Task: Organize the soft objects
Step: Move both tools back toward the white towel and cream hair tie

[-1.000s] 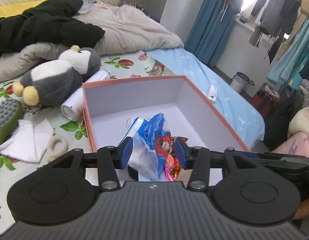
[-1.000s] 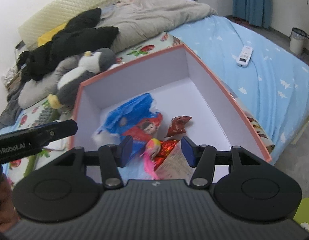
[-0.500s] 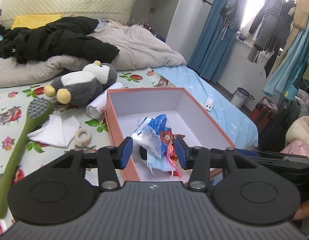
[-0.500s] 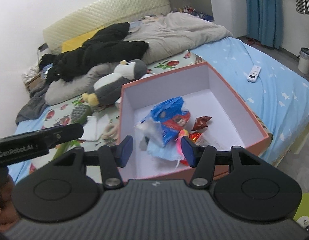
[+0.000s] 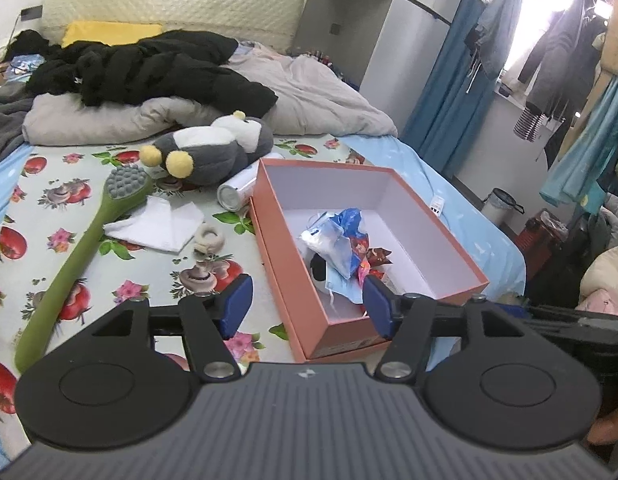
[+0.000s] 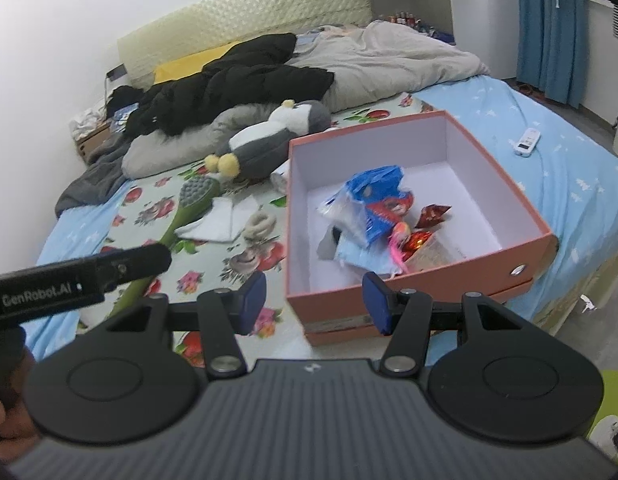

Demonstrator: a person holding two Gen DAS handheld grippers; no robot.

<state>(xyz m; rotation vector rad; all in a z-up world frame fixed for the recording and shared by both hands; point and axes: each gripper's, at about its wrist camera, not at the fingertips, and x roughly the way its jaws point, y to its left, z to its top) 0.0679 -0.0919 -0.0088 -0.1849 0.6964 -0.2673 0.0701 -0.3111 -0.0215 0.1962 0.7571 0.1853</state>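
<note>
The left tongs [image 5: 305, 306] are opening, with nothing between the pads. The right tongs [image 6: 315, 302] are standing apart and empty. Both are hovering over the near end of the box [image 5: 275, 240], which is sitting on the bed [image 5: 61, 208]. Wrappers and a mask [image 6: 373, 216] are lying inside the box. The penguin [image 5: 213, 152], cloth [image 5: 157, 226], hair tie [image 5: 208, 238], brush [image 5: 89, 240] and can [image 5: 235, 192] are lying on the bed, left of the box.
</note>
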